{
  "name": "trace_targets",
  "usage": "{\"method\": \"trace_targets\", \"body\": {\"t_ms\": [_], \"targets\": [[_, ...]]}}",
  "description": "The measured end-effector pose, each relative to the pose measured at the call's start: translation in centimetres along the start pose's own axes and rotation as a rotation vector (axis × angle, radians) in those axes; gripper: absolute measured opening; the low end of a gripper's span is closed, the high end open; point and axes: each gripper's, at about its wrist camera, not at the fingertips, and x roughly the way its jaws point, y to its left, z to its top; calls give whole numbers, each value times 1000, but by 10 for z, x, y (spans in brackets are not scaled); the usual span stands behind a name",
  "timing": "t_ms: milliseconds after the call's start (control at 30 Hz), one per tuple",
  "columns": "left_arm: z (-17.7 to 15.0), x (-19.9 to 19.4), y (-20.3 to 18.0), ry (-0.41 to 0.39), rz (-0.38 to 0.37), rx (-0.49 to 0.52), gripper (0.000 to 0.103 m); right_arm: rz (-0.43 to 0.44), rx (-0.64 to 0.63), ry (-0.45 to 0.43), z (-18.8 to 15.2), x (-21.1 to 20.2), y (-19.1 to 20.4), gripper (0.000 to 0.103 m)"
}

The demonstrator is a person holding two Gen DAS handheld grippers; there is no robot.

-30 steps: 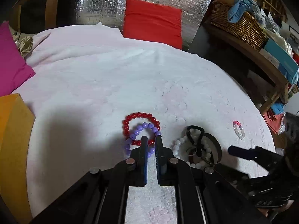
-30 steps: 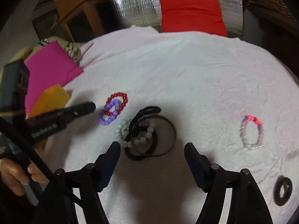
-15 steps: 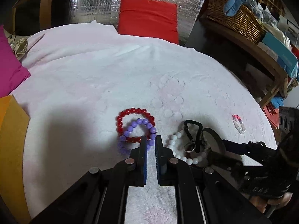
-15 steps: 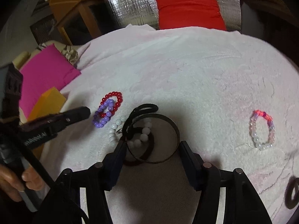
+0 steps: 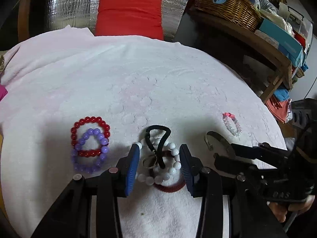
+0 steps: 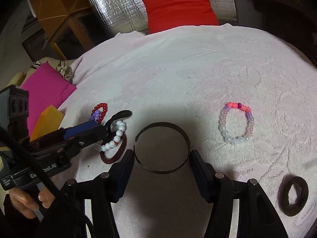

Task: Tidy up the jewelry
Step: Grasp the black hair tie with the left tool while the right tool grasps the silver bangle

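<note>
My left gripper [image 5: 159,164] is open, its blue pads either side of a tangle: a white bead bracelet [image 5: 168,173], a black hair tie [image 5: 158,138], a dark red coil band [image 5: 170,187] and a small ring [image 5: 149,161]. A red bead bracelet [image 5: 90,122] and a purple one [image 5: 89,150] overlap to its left. My right gripper [image 6: 161,158] is closed on the sides of a dark metal cuff bangle [image 6: 162,146], pulled apart from the tangle [image 6: 116,136]. A pink-and-clear bead bracelet [image 6: 235,123] lies to the right.
A dark scrunchie [image 6: 294,195] lies at the right near the edge of the white towel [image 6: 178,63]. Pink [image 6: 44,89] and orange [image 6: 46,122] cushions sit at the left, a red cushion [image 5: 128,17] at the back. A wicker basket [image 5: 227,6] stands on a bench.
My left gripper has opened and shifted right from the red and purple bracelets to the white bead tangle. My right gripper closed on the cuff bangle and drew it right, clear of the tangle.
</note>
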Motion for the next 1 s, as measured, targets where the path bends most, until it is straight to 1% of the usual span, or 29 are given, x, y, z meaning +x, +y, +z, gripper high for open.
{"method": "trace_targets", "body": {"t_ms": [67,100,233,300,400,433,633,767,833,900,1000], "targets": [[0,6,1,9,5,-8,32,3,1,1,-1,0,-1,61],[0,10,1,17,1,-10,23,4,2,1,-1,1,-1,61],[-1,14,1,28,13,5,11,5,2,2,-1,0,-1,61],[-1,10,5,18,14,-5,10,2,4,3,-1,0,-1,61],[0,-3,8,-24,15,-11,9,8,7,-5,-1,-2,1,61],[1,-10,10,-43,7,-16,8,16,7,-12,0,-3,2,61],[3,-62,24,-161,1,-40,8,62,-22,-81,1,-14,22,61],[-1,-96,41,-220,41,-61,8,81,-38,-92,0,-13,37,59],[-5,-111,52,-241,66,-78,8,75,-51,-87,-1,-10,46,59],[-10,-126,61,-262,95,-90,8,66,-65,-90,-3,-8,54,59],[-20,-149,75,-295,148,-103,8,79,-75,-106,-4,-8,64,59]]}}
